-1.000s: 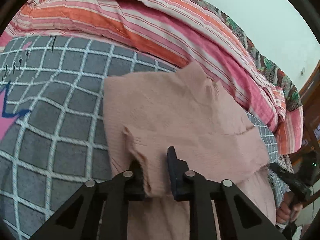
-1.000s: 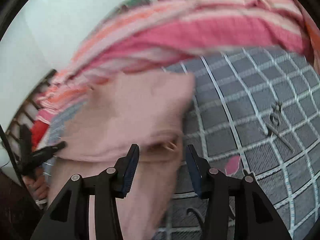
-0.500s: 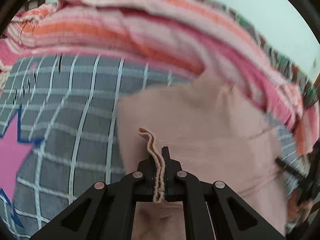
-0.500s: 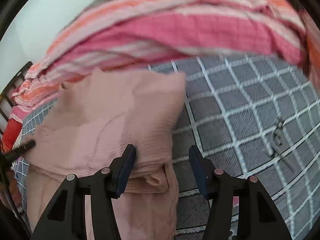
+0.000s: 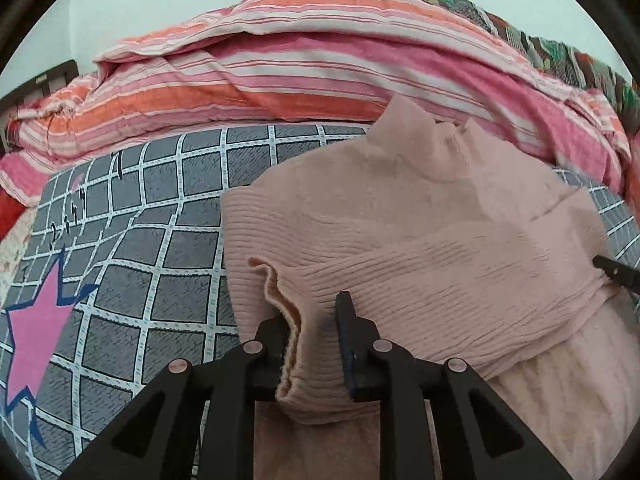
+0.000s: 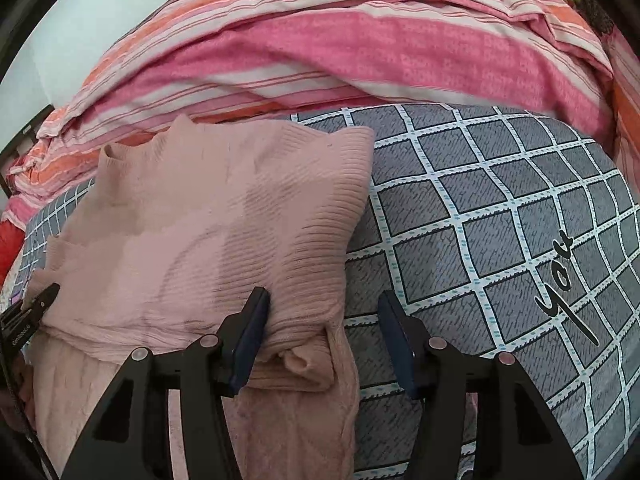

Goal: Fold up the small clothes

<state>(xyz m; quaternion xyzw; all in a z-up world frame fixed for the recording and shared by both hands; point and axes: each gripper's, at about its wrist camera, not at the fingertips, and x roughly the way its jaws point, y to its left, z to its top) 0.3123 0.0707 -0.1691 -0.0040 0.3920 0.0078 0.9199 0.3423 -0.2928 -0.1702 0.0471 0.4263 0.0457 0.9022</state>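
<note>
A pale pink ribbed knit sweater (image 5: 420,240) lies folded on a grey checked bed sheet (image 5: 152,240); it also shows in the right wrist view (image 6: 208,232). My left gripper (image 5: 310,320) is open, its jaws either side of the sweater's near left cuff fold (image 5: 280,300). My right gripper (image 6: 324,312) is open, straddling the sweater's near right corner with its rolled cuff (image 6: 304,364). The sweater's lower part hangs toward me between both grippers.
A pink, orange and white striped quilt (image 5: 320,64) is bunched along the far side of the bed, also in the right wrist view (image 6: 360,48). The sheet (image 6: 500,240) has a pink star (image 5: 36,328) at left and the word "you" at right.
My left gripper was shut on the cuff fold half a second ago and has now opened, letting the fabric go. My right gripper stayed open and shifted slightly along the sweater's right corner.
</note>
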